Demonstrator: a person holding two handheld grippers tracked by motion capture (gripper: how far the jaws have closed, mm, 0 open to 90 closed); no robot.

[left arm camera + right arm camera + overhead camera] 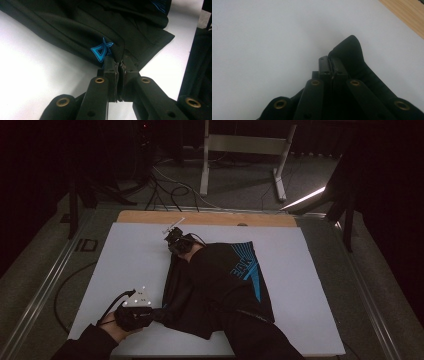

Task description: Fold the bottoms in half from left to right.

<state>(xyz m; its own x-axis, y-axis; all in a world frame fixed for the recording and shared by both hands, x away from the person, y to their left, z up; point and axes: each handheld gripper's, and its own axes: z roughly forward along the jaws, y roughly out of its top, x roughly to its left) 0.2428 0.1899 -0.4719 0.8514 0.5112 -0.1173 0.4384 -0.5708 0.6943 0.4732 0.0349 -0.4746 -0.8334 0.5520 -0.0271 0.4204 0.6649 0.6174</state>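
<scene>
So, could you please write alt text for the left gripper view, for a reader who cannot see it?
The left gripper is shut on the edge of a black garment that lies on a white table. A blue logo is printed on the cloth just beside the gripper.

black garment (220, 285) with cyan print, white mat (130, 265), black claws

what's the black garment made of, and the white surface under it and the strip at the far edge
Black garment: apparently a thin, matte synthetic knit like sportswear; it drapes in soft folds and carries a flat blue print. White surface: smooth, matte, possibly a laminate board or sheet; hard to say. Far strip: looks like light wood, with tan colour and faint grain.
</scene>
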